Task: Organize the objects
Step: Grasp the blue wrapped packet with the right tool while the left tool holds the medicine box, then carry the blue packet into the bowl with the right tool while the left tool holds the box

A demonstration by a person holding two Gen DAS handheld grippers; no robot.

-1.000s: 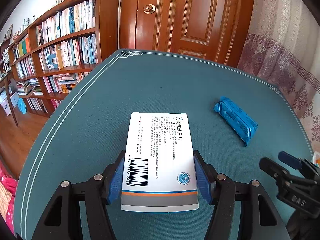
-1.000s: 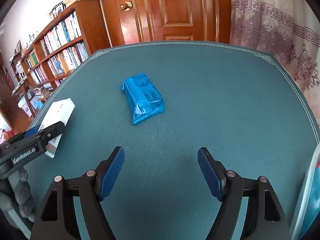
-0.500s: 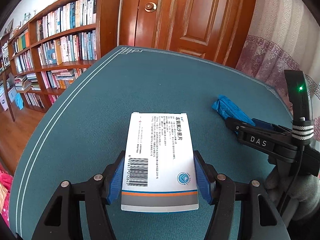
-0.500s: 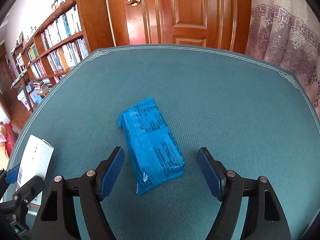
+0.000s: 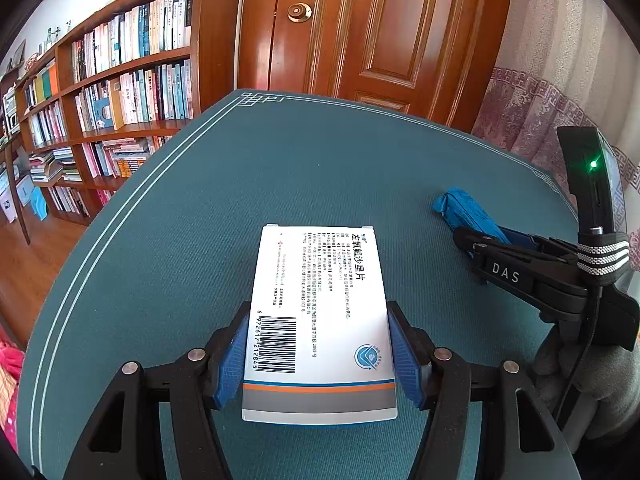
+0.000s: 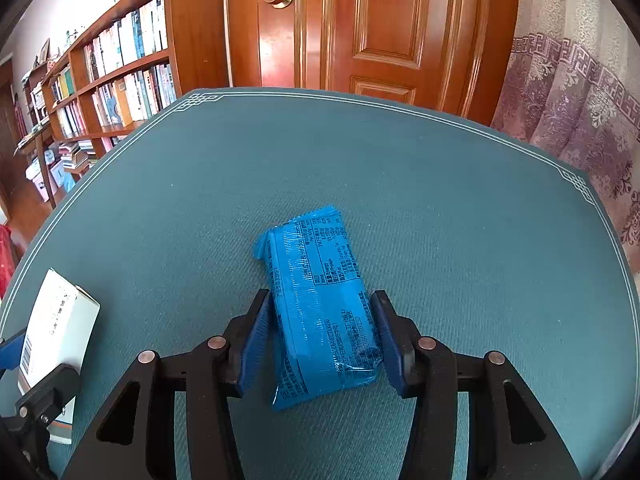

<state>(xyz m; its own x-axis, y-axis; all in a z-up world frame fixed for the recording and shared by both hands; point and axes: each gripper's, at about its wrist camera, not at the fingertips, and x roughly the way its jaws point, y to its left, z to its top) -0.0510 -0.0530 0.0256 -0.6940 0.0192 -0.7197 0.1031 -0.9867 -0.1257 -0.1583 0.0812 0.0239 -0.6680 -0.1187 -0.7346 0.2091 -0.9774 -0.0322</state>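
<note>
The white box (image 5: 320, 320) is clamped in the left tool (image 5: 320, 356); the blue packet (image 6: 324, 304) is bracketed by the right tool (image 6: 320, 340), seemingly touching, so firm closing is needed next.

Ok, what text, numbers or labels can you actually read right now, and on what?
"6 972617 212845": barcode on the white box held in the left gripper.
"DAS": side of the right gripper.
Chinese print on the box: too small to read.
Print on the blue packet: blurred, unreadable.

one white medicine box (image 5: 320, 320), one blue wrapped packet (image 6: 324, 304), two tools, one bookshelf (image 5: 120, 92), one door (image 5: 384, 36)
</note>
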